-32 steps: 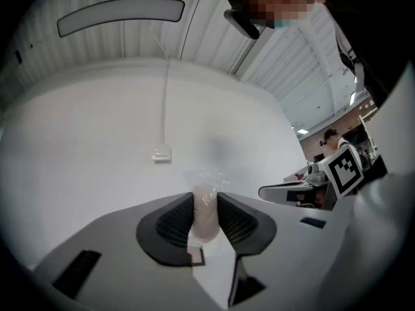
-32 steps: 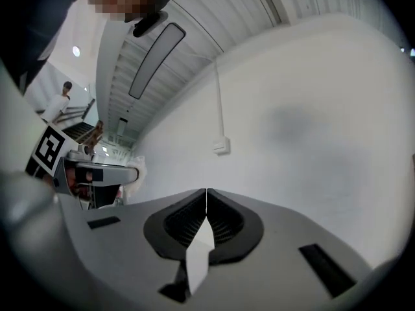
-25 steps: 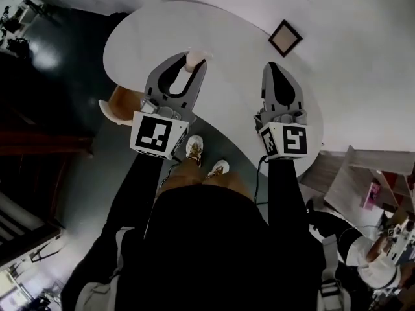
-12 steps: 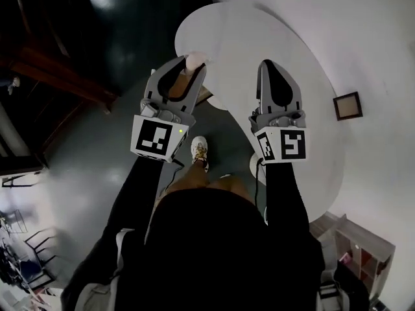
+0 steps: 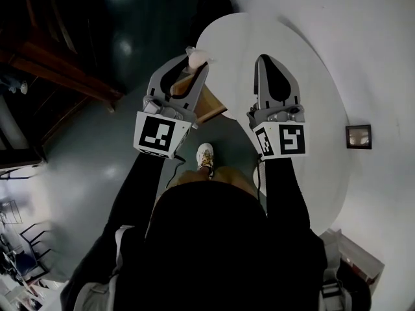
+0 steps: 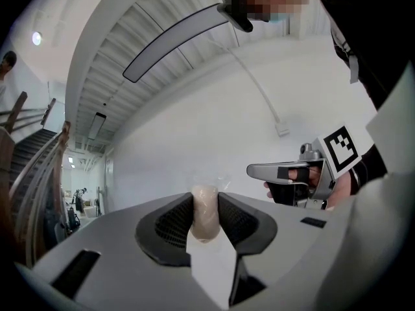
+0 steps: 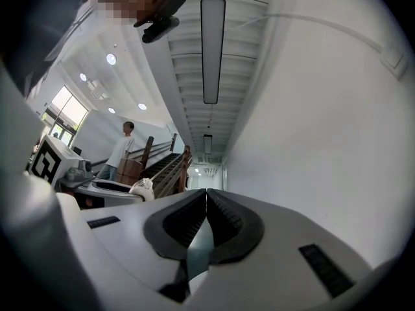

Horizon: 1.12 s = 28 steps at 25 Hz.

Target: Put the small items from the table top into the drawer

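Observation:
My left gripper is shut on a small pale beige item wrapped in clear film, held in the air near the rim of the round white table. In the left gripper view the item sits upright, pinched between the two dark pads, and my left gripper points level at a white wall. My right gripper hovers over the table, shut and empty. In the right gripper view its jaws meet with nothing between them. A brown wooden box, perhaps the drawer, juts out below the table's edge.
A small dark picture frame lies at the right on the white surface. Dark floor and a dark wooden rail fill the left. My shoe shows below the grippers. In the right gripper view a person stands by a staircase.
The whole view has swung: the table has slid right and up, and the picture frame has gone from upper right to the right edge. Both grippers travelled along, the left still holding the item.

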Motion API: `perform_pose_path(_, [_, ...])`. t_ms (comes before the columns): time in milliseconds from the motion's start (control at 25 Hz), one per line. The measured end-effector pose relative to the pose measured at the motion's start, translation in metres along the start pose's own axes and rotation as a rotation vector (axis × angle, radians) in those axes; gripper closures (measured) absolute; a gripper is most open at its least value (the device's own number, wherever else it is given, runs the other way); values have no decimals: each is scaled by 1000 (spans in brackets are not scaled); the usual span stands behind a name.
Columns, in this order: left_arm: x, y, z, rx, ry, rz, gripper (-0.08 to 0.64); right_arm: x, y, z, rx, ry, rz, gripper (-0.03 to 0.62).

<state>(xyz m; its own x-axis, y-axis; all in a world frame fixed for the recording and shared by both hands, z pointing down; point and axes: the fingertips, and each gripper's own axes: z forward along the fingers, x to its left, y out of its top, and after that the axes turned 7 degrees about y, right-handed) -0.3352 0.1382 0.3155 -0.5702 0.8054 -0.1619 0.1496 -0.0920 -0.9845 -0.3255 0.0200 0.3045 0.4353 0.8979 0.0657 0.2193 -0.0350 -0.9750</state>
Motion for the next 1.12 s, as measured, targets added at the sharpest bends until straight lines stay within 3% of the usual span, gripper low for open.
perform_pose_path(240, [47,10,9,2,-20,-4,434,12,20,49,15,0,-10,565])
perform_pose_path(520, [56,0,14,34,-29,10,433,13,18,62,21,15,-12,565])
perform_pose_path(720, [60,-39,15,172,-46,25,433,13,14,67,31,8,-5,565])
perform_pose_path(1000, [54,-135,2,413,-85,47,433,9,3,58,74,-10,-3,565])
perform_pose_path(1120, [54,-180,-4,527,-95,-2,433,11,-2,56,88,-16,-1,565])
